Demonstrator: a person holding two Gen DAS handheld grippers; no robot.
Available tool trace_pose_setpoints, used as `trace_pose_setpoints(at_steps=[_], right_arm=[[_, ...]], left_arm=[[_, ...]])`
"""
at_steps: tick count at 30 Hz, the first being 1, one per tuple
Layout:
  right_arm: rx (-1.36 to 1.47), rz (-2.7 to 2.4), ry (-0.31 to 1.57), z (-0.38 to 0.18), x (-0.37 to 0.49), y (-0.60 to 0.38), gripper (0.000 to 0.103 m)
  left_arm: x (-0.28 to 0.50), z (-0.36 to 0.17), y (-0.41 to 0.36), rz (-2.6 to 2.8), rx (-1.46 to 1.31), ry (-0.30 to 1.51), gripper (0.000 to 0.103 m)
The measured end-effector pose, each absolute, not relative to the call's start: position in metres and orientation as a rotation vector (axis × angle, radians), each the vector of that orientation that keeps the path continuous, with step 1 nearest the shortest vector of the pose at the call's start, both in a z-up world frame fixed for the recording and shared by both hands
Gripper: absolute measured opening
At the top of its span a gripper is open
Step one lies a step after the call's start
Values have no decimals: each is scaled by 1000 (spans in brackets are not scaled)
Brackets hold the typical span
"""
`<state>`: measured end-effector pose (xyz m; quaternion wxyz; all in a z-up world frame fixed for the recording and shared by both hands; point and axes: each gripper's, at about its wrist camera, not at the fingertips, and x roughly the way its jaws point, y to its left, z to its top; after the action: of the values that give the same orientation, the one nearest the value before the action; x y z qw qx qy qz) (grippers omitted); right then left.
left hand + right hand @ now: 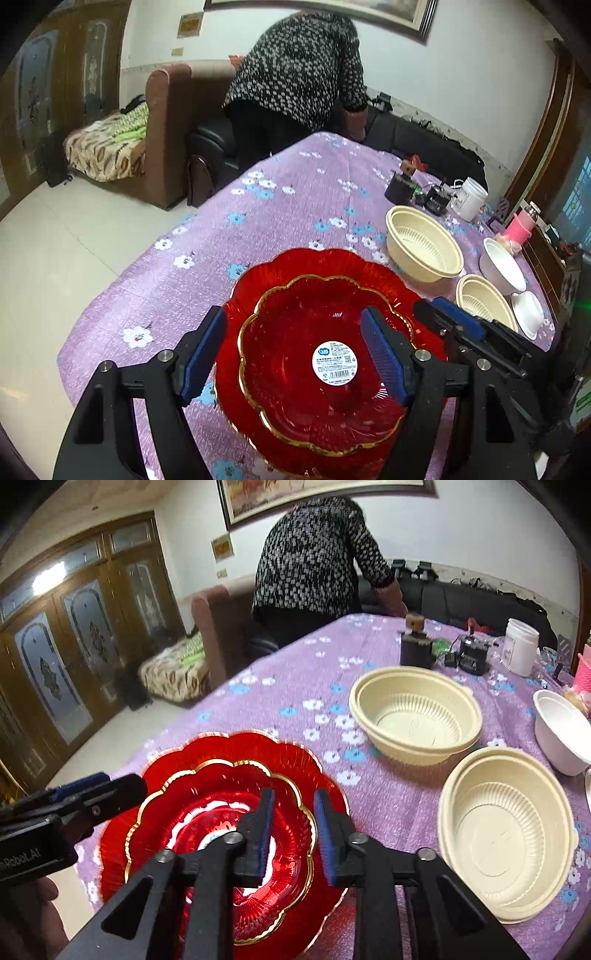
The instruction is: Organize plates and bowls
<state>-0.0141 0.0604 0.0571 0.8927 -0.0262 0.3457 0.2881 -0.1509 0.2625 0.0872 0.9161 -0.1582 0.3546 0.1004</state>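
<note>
Red plates (314, 354) stacked | left gripper (295, 354) angled down, jaws wide, empty | right gripper (293, 834) jaws part-open, empty

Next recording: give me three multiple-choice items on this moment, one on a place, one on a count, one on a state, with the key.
1. Where does the smaller gold-rimmed red plate lie?
A. On the larger red plate
B. Inside a cream bowl
C. Beside the white jar

2. How many cream ribbed bowls stand on the purple flowered cloth?
A. One
B. Two
C. Four

3. How do the left tongs stand?
A. Shut on the plate's rim
B. Open above the plates, gripping nothing
C. Shut on a bowl

Key: 1 A, the gold rim sits wholly within the larger plate's scalloped edge. 2 B, the far cream bowl and the near cream bowl are the only two; the others on the right are white. 3 B, the blue pads stand wide apart with no pad pressing on anything.
</note>
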Motion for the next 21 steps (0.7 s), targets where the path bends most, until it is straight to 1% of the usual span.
trace_pose_setpoints(at_steps=[1,3,7,13,21], right_arm=[[-42,598,703,61,-17,56,38],[-26,595,678,68,-23,48,45],[-15,592,650,74,-36,29,49],[25,566,649,73,-49,-6,53],[78,501,651,69,-52,-57,53]], left_arm=[[-156,90,260,213,-321,715,79],[-162,94,253,223,-308,696,80],[-172,101,233,255,-237,659,80],[-177,105,202,256,-162,648,81],[-176,103,163,216,-84,679,81]])
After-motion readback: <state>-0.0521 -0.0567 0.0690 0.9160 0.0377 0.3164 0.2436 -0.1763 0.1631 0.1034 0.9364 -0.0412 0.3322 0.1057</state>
